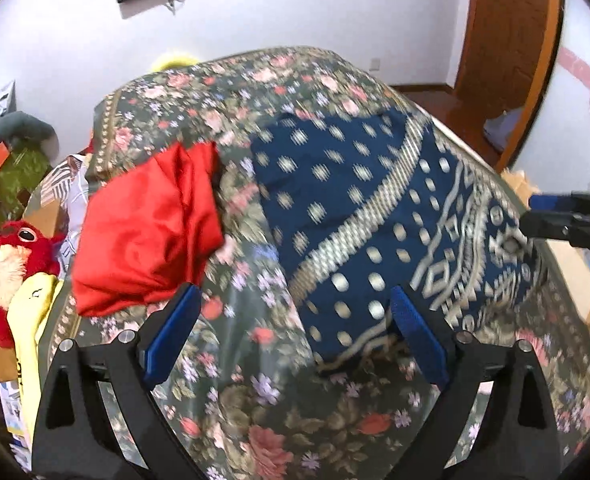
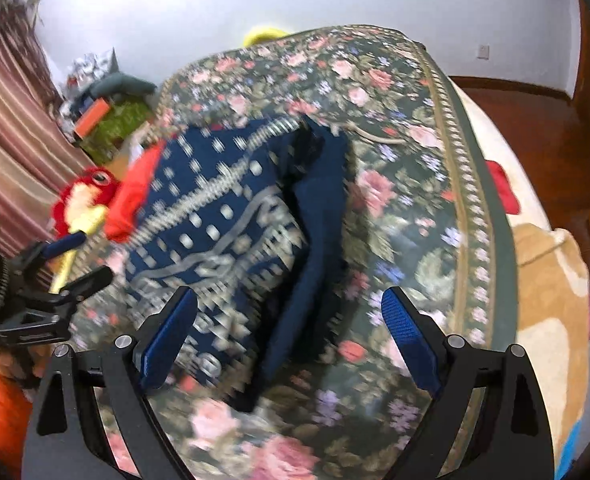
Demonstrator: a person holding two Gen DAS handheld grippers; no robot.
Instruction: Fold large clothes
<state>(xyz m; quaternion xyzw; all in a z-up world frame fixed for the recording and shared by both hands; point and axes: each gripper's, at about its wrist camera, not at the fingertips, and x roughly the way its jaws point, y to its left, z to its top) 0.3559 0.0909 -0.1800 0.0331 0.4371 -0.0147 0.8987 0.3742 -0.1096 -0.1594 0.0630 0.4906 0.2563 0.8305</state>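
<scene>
A dark blue garment with a pale woven pattern (image 1: 355, 200) lies folded on a floral bedspread (image 1: 255, 380). My left gripper (image 1: 295, 312) hovers over the garment's near left edge, open, nothing between its blue pads. In the right wrist view the same garment (image 2: 223, 220) shows a plain blue folded edge on its right side. My right gripper (image 2: 291, 312) is open above that near end and grips nothing. Each gripper shows in the other's view: the right gripper (image 1: 531, 214) at the garment's right edge, the left gripper (image 2: 95, 256) at its left edge.
A crumpled red cloth (image 1: 147, 232) lies on the bedspread (image 2: 415, 200) left of the garment. A red plush toy (image 1: 11, 264) and yellow fabric sit past the bed's left side. A brown and cream blanket (image 2: 547, 280) lies on the right. A wooden door (image 1: 507, 40) stands behind.
</scene>
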